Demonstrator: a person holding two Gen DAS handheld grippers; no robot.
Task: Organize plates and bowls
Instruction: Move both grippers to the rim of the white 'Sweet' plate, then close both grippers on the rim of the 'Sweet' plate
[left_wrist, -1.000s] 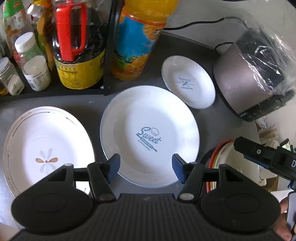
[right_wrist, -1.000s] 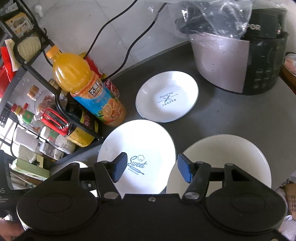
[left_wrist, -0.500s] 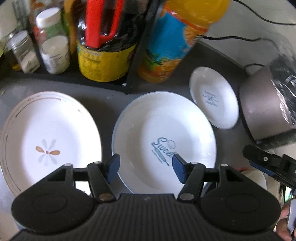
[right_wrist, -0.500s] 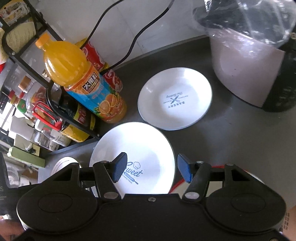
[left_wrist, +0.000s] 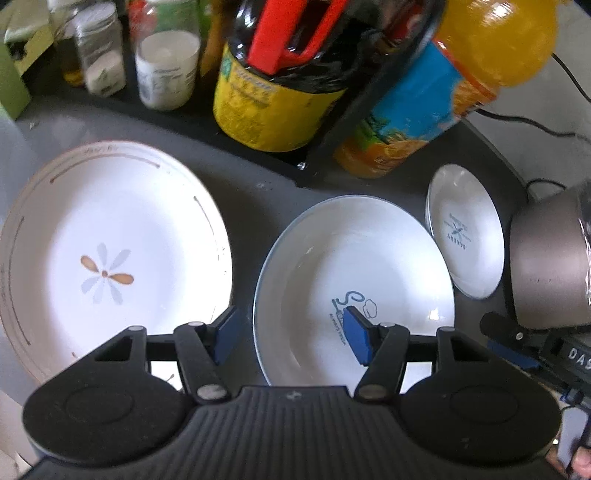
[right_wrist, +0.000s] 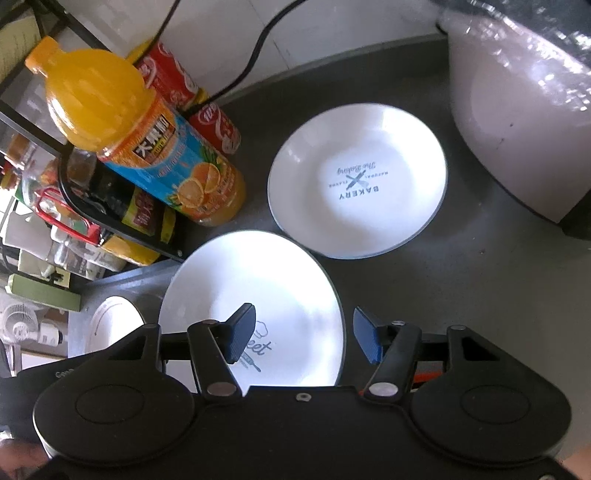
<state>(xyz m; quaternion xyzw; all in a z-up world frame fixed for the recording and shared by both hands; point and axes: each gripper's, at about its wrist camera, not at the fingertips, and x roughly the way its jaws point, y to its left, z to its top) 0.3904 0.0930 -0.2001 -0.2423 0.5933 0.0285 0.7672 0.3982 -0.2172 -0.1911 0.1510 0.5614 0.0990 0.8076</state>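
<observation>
Dark grey counter (left_wrist: 251, 192) carries 3 white dishes in a row: the flower plate (left_wrist: 110, 254) at left, the "Sweet" plate (left_wrist: 351, 280) in the middle, the small "Bakery" plate (right_wrist: 356, 181) far right. Left gripper (left_wrist: 291, 334) is half open over the near left rim of the "Sweet" plate. Right gripper (right_wrist: 304, 332) has just been closing, with that plate's right rim between its jaws, not clamped.

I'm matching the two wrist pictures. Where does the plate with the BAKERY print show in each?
Left wrist view: the BAKERY plate sits at the right, beside the grey cooker.
Right wrist view: upper centre.
Shared landmark: the orange juice bottle, to the plate's left in both.
</observation>
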